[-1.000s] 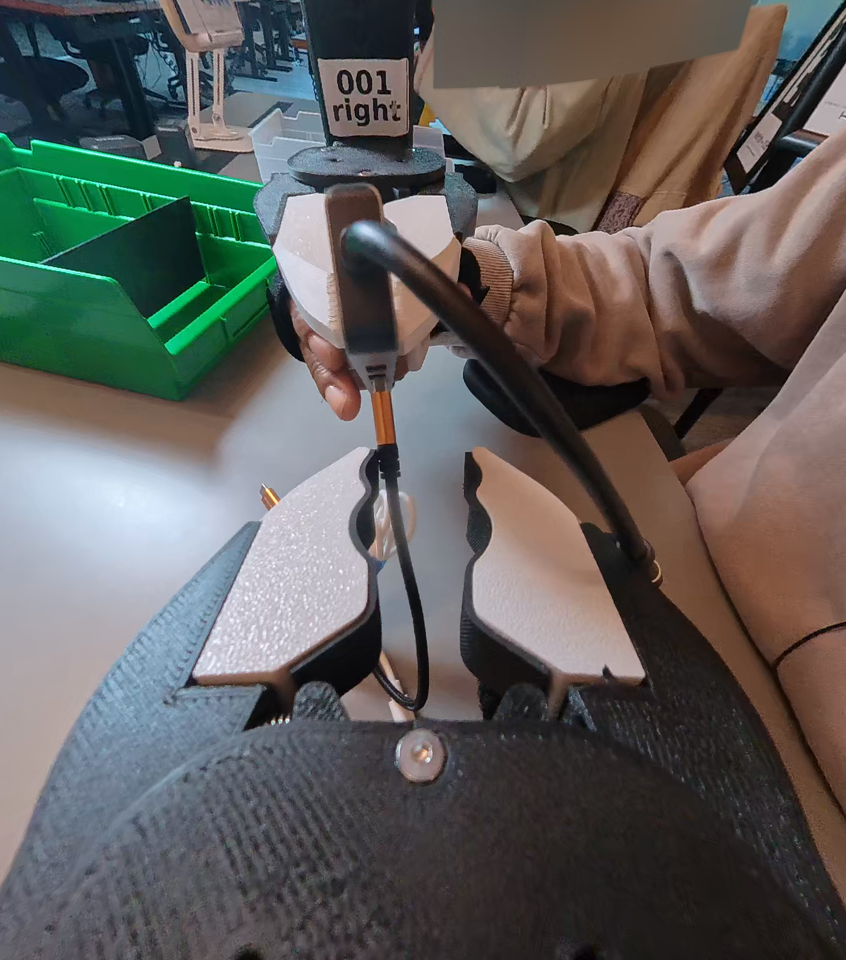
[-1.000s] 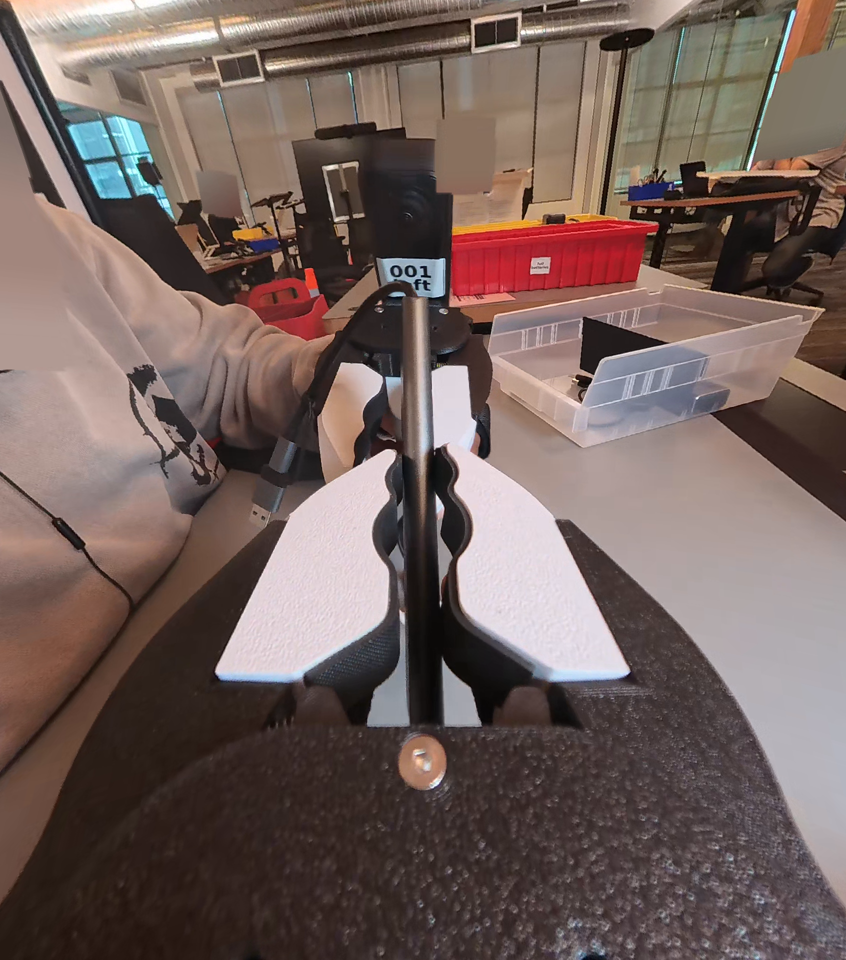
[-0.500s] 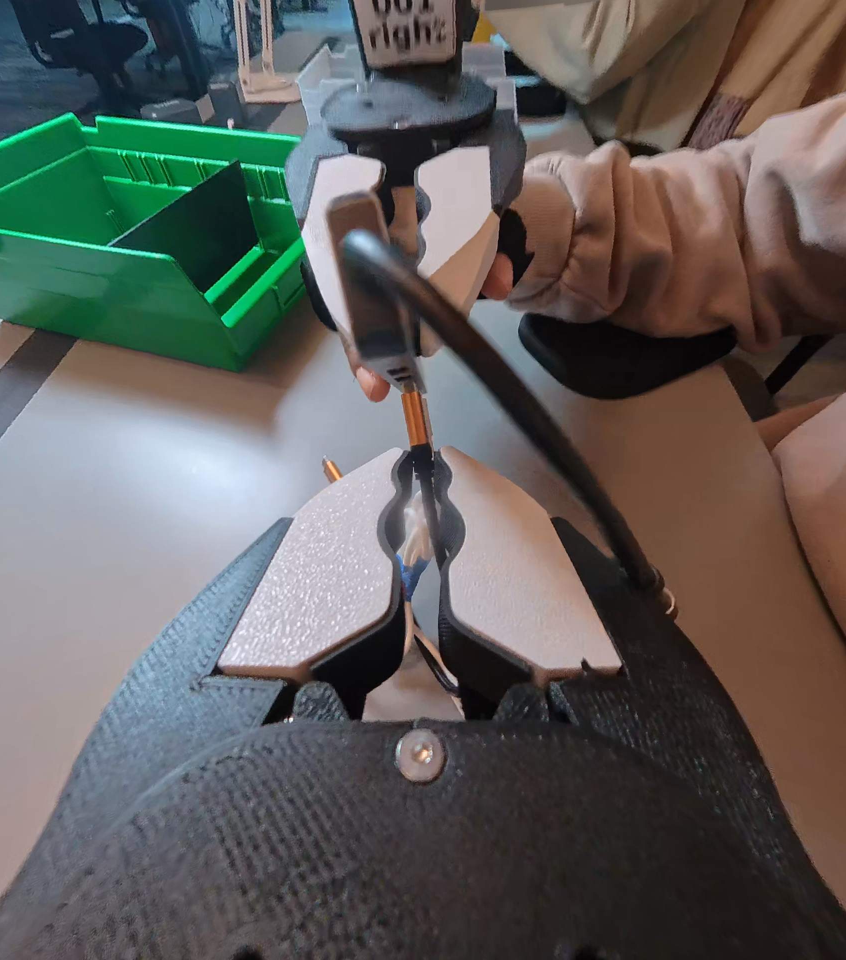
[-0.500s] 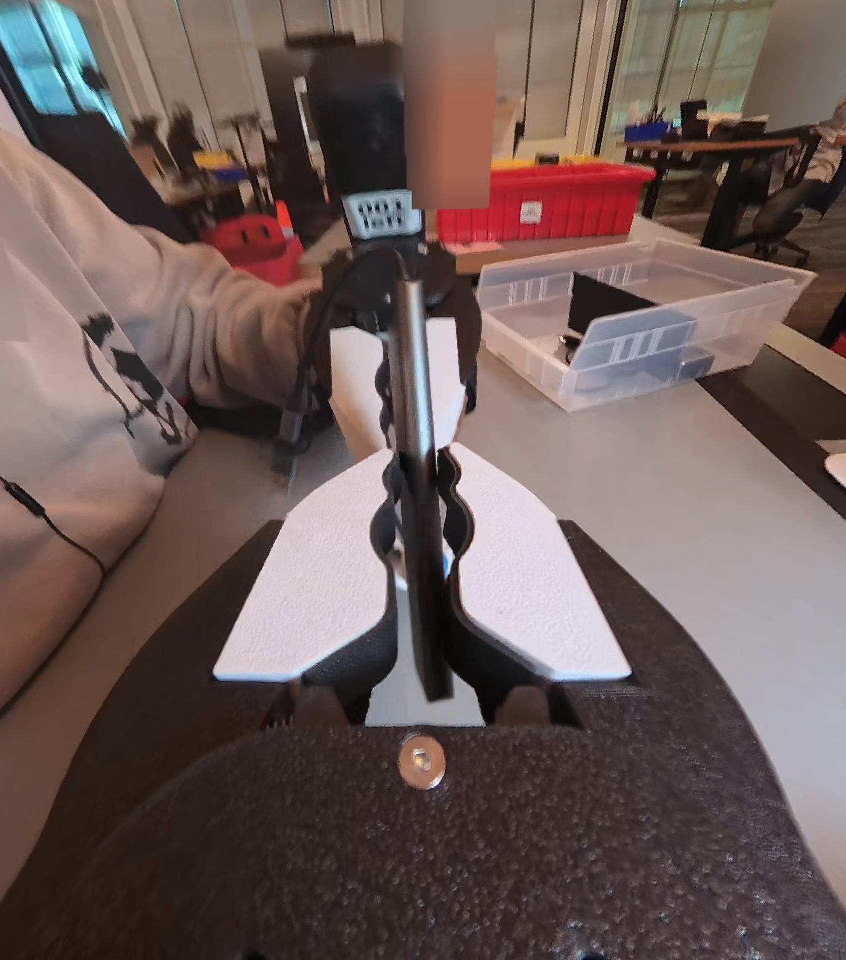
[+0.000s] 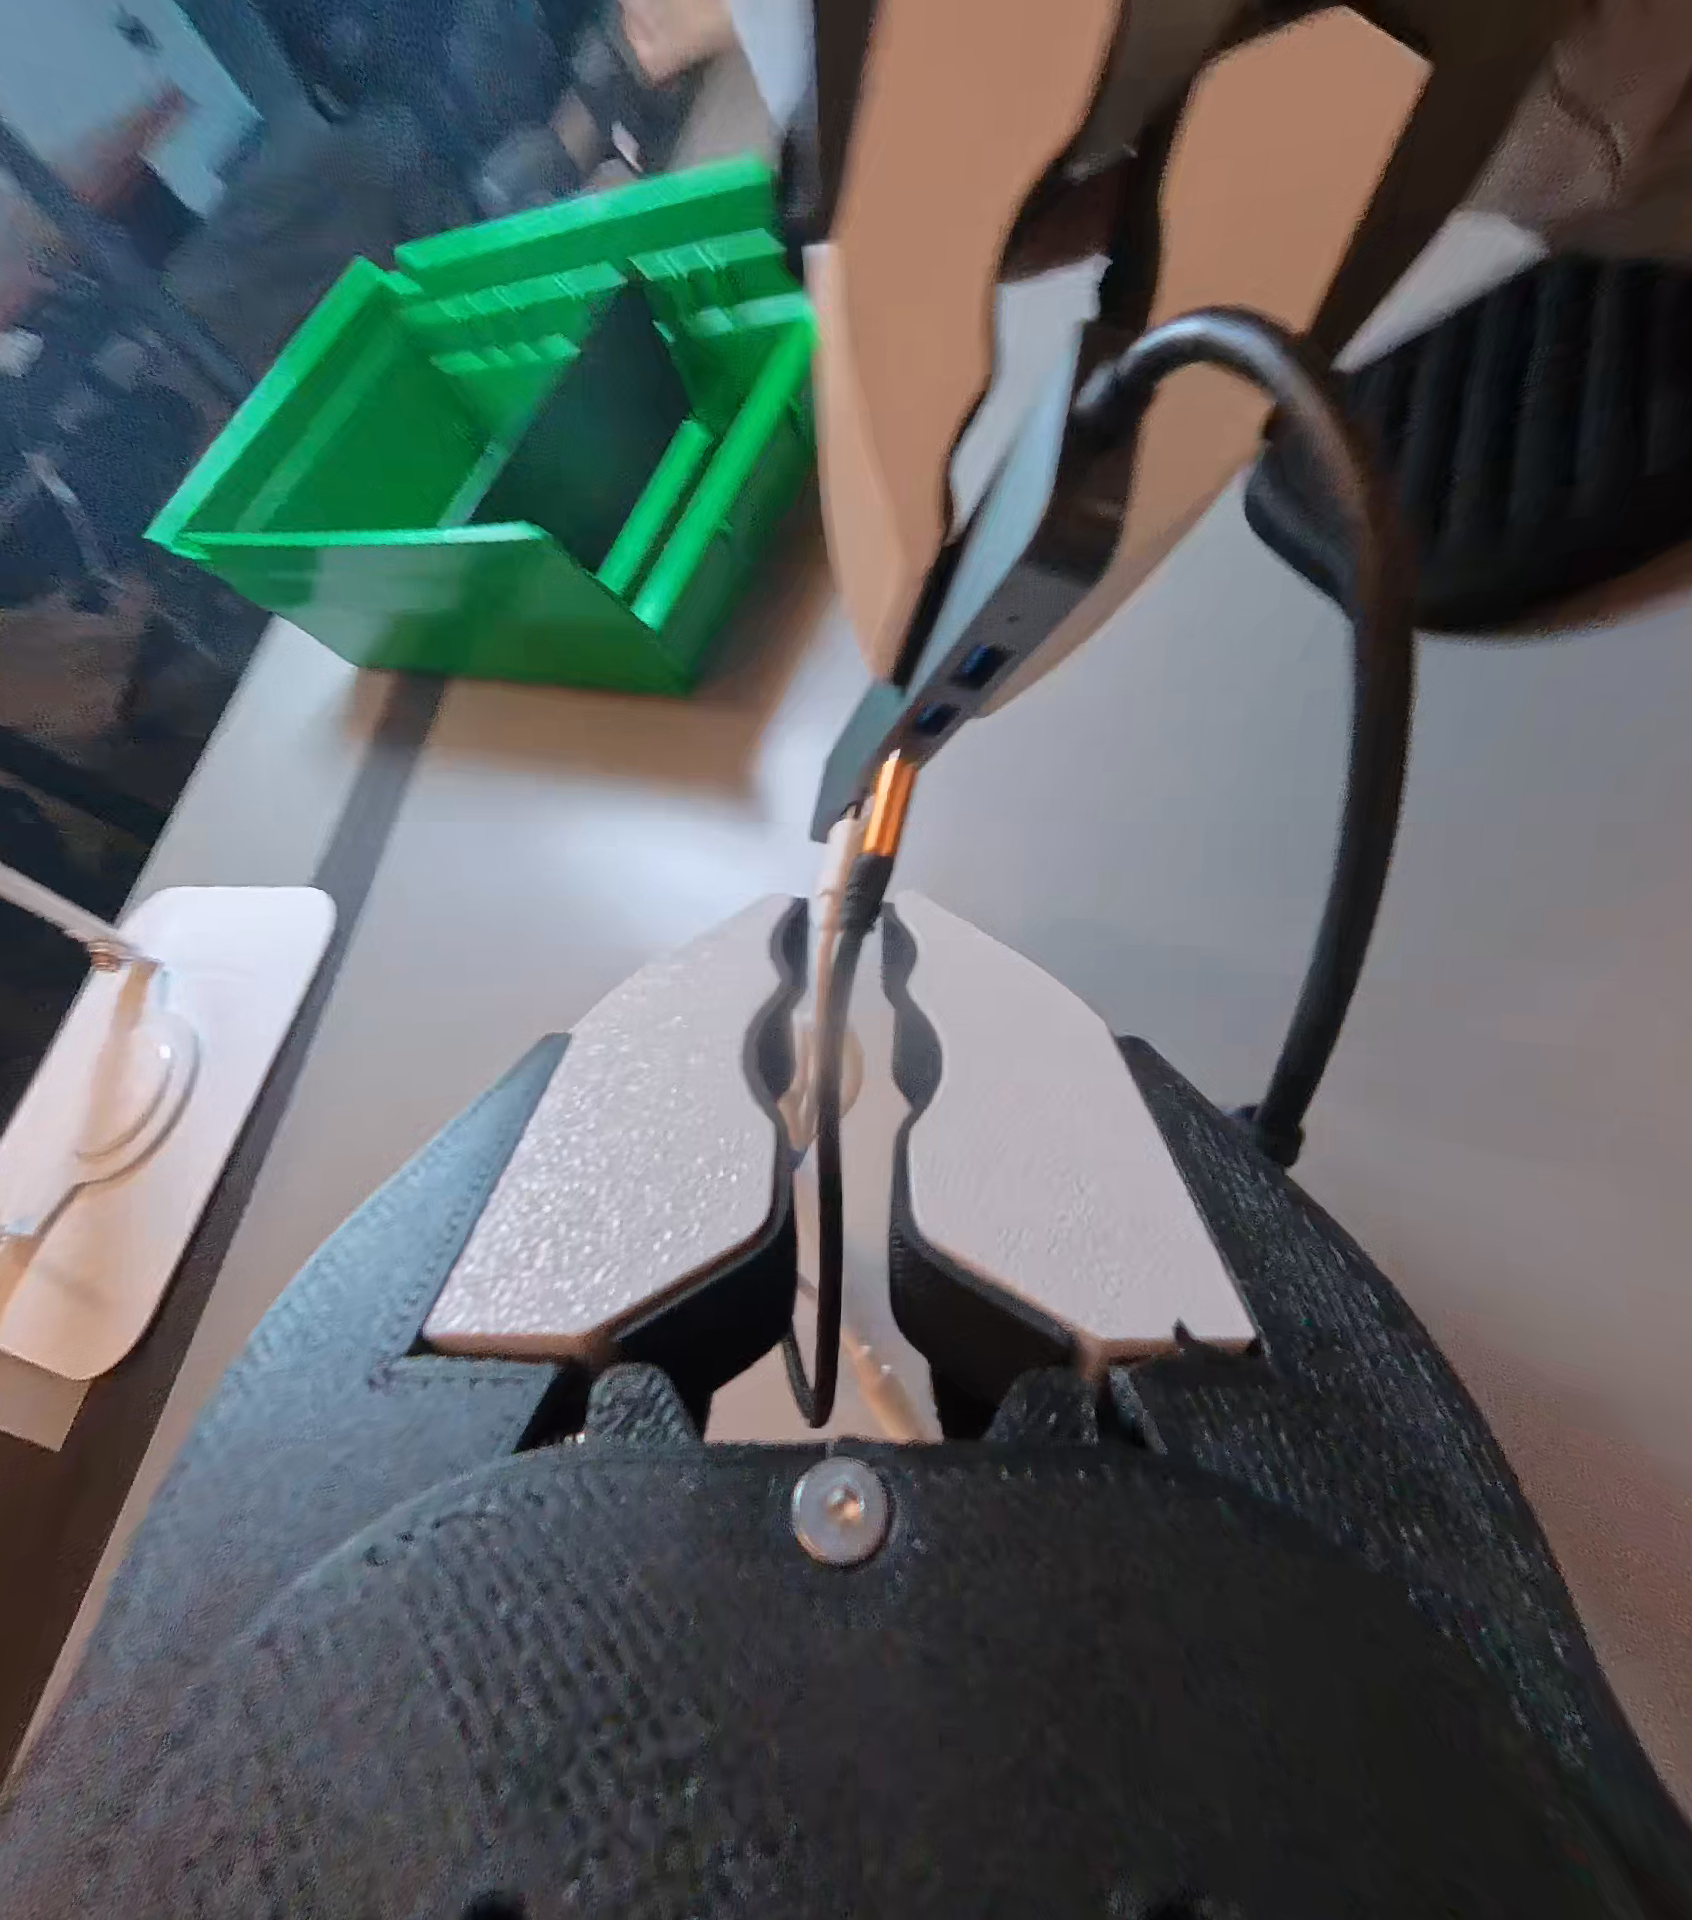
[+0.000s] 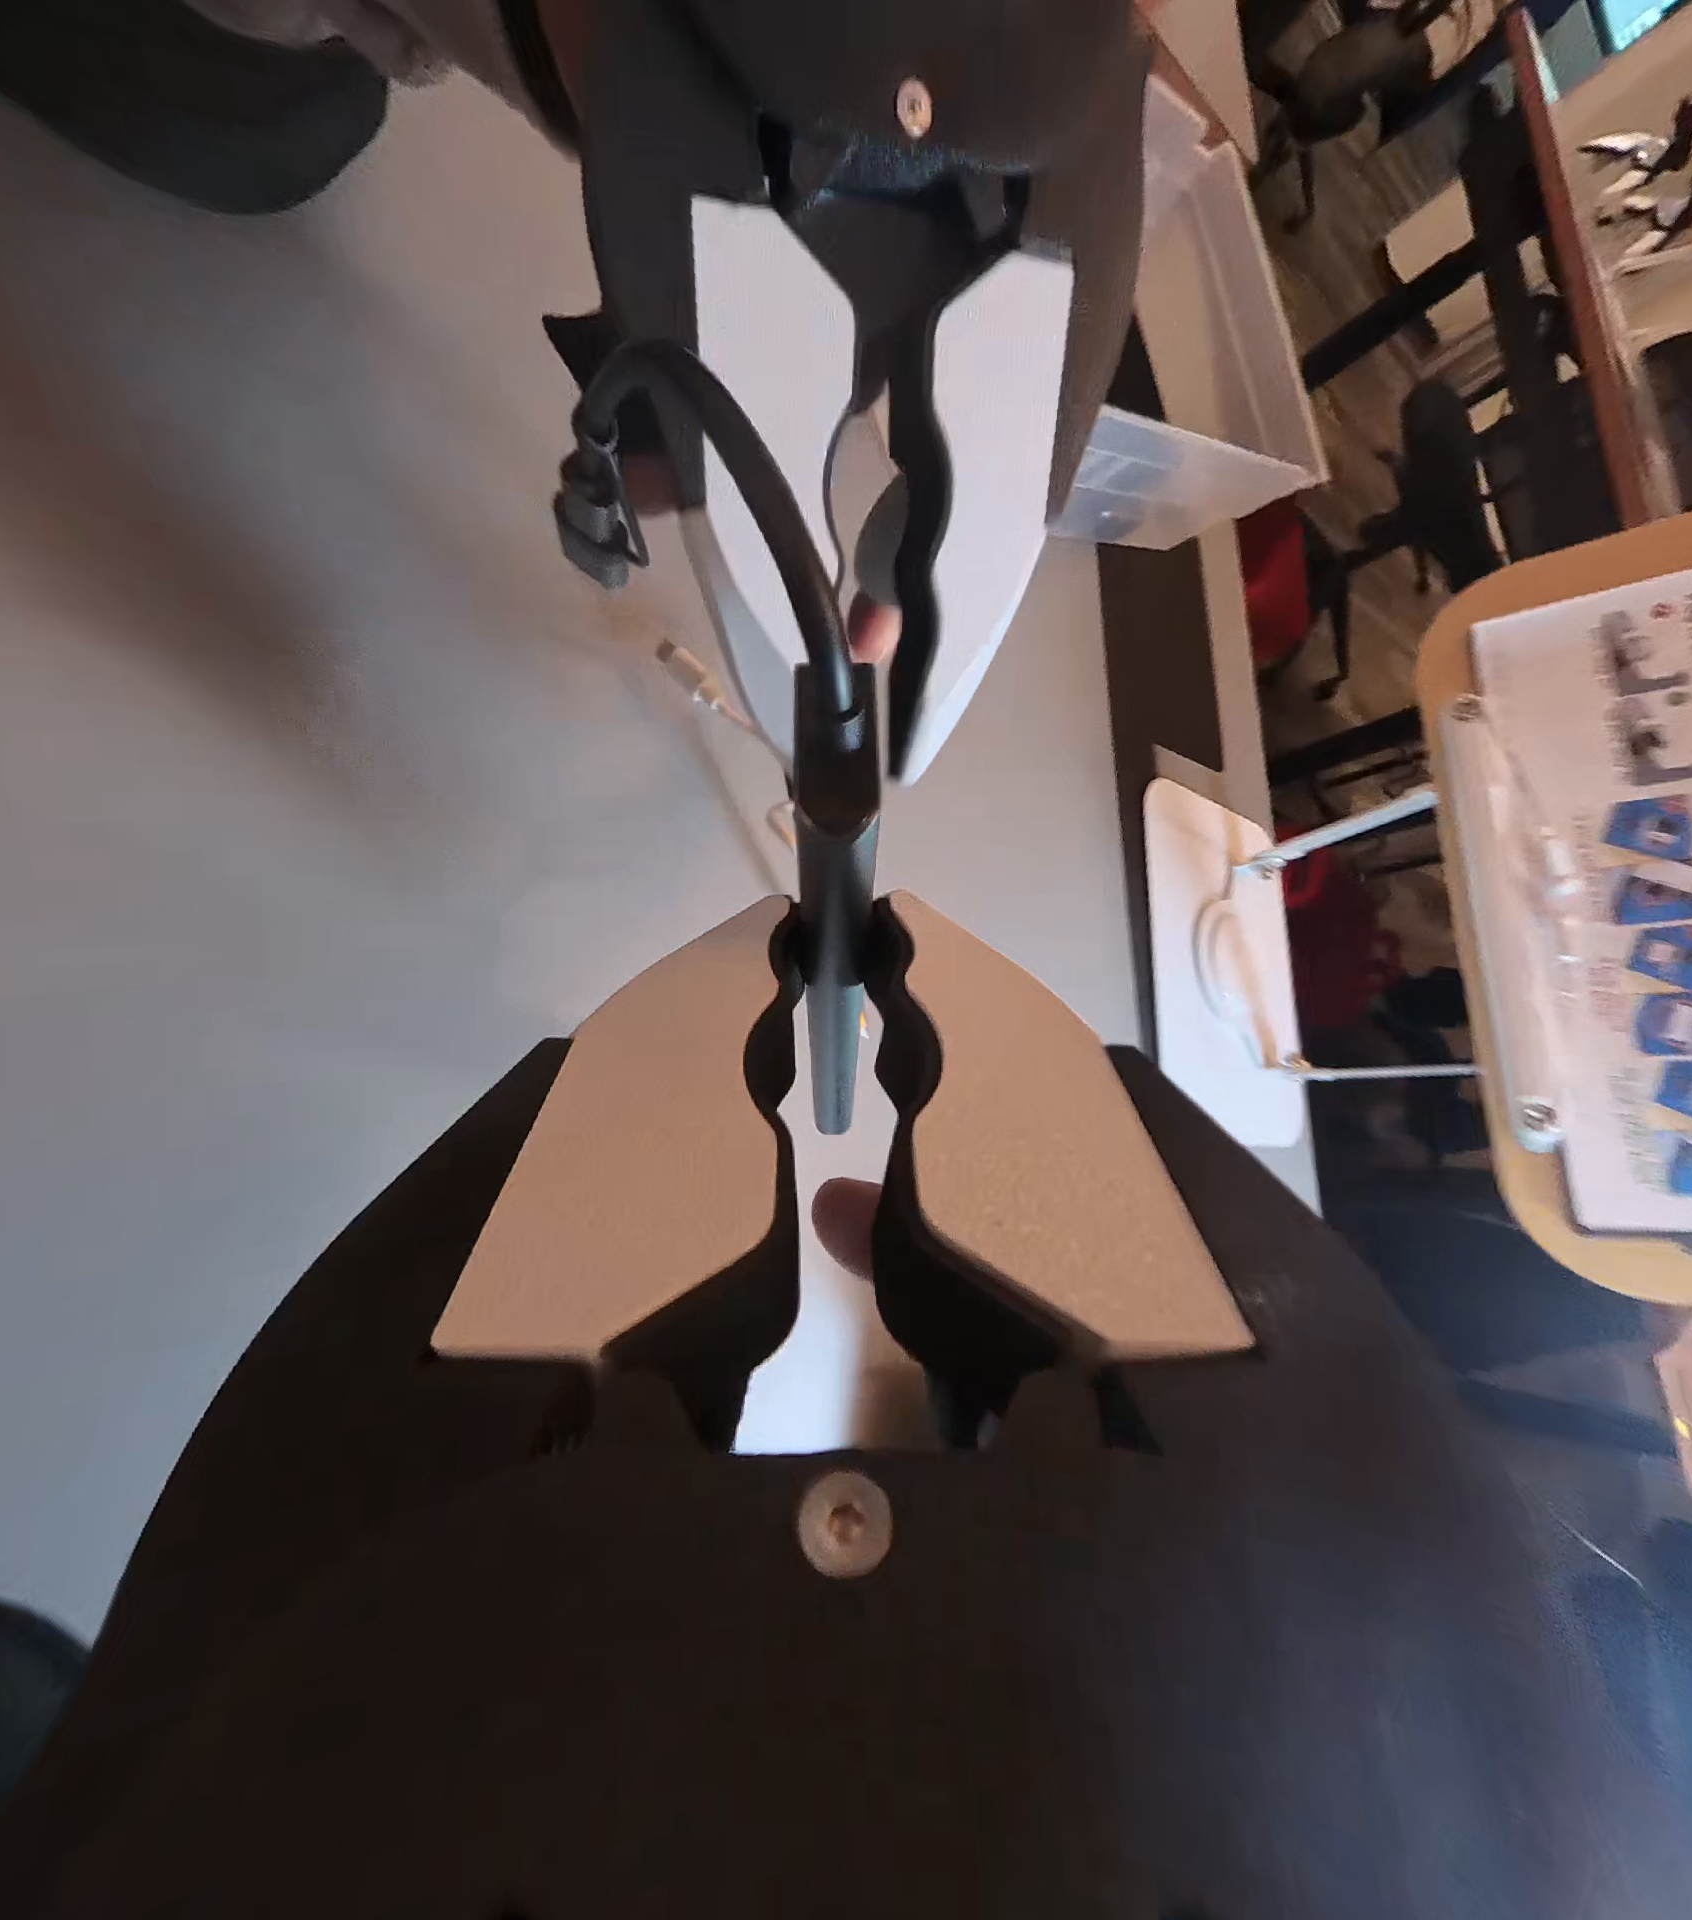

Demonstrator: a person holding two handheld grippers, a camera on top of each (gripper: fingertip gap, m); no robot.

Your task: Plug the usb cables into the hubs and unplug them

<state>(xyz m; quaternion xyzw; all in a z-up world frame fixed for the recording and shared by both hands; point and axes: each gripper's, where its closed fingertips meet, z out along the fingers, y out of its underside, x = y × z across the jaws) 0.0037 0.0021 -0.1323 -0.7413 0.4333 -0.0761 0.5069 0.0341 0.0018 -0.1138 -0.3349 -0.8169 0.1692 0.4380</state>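
Gripping grey hub [image 6: 829, 997] edgewise, right hand-held gripper [image 6: 834, 914] (pinched), bare table [image 6: 302, 727] leftward

Left gripper [image 5: 837, 925]: centre of its wrist frame, fingers [image 5: 650, 1132] drawn near together, tips almost meeting; whether they pinch anything cannot be told. Right gripper [image 6: 834, 914]: centre of its frame, fingertips clamped tight. Each gripper appears in the other's upper frame, tips facing, close together. A fingertip [image 6: 844, 1226] shows between the right fingers.
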